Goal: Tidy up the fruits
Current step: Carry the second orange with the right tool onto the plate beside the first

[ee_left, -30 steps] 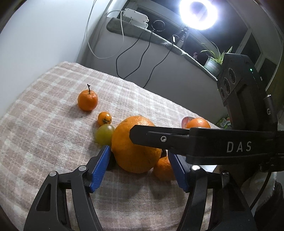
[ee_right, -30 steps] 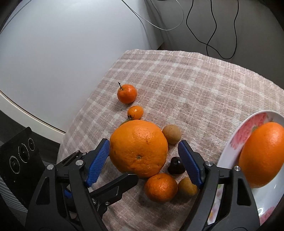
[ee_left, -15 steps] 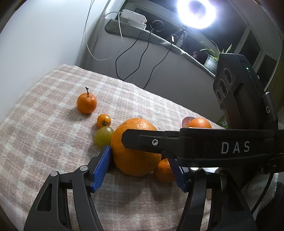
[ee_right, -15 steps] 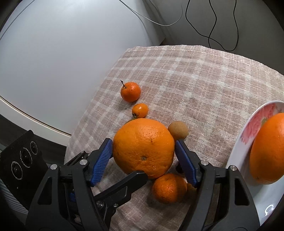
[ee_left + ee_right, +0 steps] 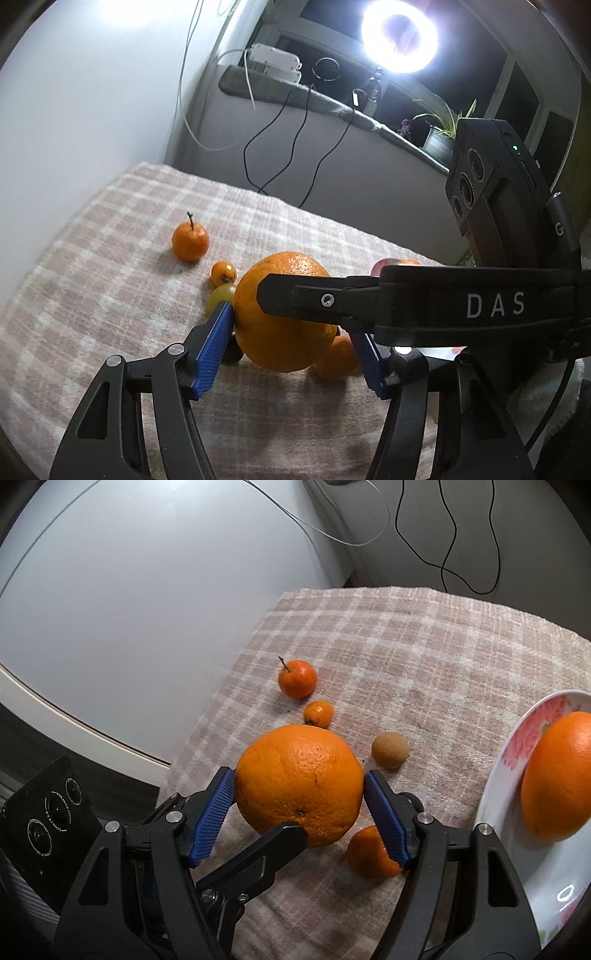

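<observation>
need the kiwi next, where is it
In the right wrist view the kiwi lies on the cloth, just right of the big orange and left of the plate.

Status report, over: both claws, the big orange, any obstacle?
Right claw shut on large round orange. Left claw around same orange, one pad's contact unclear. Small mandarin, green grape crowd it.
</observation>
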Action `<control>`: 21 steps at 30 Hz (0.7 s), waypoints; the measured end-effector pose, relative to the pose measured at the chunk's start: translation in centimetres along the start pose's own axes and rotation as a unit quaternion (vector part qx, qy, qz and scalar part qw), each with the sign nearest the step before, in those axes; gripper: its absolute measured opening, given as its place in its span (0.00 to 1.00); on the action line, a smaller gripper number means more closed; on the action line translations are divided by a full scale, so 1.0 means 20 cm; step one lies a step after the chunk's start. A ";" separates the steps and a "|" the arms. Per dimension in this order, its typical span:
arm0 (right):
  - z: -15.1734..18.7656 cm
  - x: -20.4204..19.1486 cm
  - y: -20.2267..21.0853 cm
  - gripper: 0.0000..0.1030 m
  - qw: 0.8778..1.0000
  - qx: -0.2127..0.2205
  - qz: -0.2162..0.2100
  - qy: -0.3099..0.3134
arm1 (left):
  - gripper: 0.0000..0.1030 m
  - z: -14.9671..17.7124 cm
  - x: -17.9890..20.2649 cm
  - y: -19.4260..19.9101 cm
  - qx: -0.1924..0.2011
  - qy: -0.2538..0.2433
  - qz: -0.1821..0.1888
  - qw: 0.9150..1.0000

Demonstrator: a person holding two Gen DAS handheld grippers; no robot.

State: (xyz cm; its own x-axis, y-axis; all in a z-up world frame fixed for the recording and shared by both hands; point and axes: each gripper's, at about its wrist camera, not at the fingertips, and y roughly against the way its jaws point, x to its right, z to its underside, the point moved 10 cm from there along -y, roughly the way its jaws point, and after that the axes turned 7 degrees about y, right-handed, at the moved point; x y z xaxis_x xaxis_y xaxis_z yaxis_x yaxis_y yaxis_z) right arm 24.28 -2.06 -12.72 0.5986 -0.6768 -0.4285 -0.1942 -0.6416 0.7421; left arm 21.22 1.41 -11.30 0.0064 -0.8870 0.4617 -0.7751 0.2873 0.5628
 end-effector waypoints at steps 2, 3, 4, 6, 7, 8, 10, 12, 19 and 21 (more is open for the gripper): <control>0.00 -0.01 0.03 0.73 1.000 0.004 0.001 0.002 | 0.60 -0.01 0.02 0.02 0.005 -0.003 0.001 1.000; 0.00 -0.02 0.05 0.73 1.000 0.006 0.001 0.003 | 0.60 -0.01 0.03 0.03 0.007 -0.005 0.002 1.000; 0.00 -0.02 0.07 0.73 1.000 0.009 0.001 0.004 | 0.60 -0.01 0.05 0.04 0.009 -0.006 0.003 1.000; 0.00 -0.02 0.10 0.73 1.000 0.012 0.001 0.002 | 0.60 -0.02 0.08 0.04 0.011 -0.010 0.004 1.000; 0.00 -0.02 0.12 0.73 1.000 0.014 0.002 0.002 | 0.60 -0.02 0.10 0.05 0.012 -0.013 0.006 1.000; 0.00 -0.01 0.14 0.73 1.000 0.016 0.002 0.001 | 0.60 -0.01 0.12 0.05 0.012 -0.016 0.008 1.000; 0.01 0.00 0.19 0.73 1.000 0.021 0.004 -0.002 | 0.60 -0.01 0.16 0.05 0.013 -0.021 0.011 1.000; 0.02 0.02 0.23 0.73 1.000 0.025 0.007 -0.004 | 0.60 -0.01 0.21 0.05 0.012 -0.026 0.015 0.999; 0.08 0.12 0.40 0.73 0.999 0.040 0.022 -0.017 | 0.60 0.04 0.40 0.01 0.011 -0.053 0.036 0.998; 0.11 0.17 0.46 0.73 0.998 0.044 0.028 -0.022 | 0.60 0.06 0.46 -0.01 0.006 -0.060 0.043 0.997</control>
State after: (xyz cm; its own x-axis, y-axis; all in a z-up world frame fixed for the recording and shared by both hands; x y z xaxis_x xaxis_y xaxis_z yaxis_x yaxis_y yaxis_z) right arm 22.94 -10.98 -8.53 0.5498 -0.7272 -0.4110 -0.2953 -0.6295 0.7187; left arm 20.71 -7.31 -8.02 -0.1352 -0.8963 0.4223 -0.7774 0.3602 0.5156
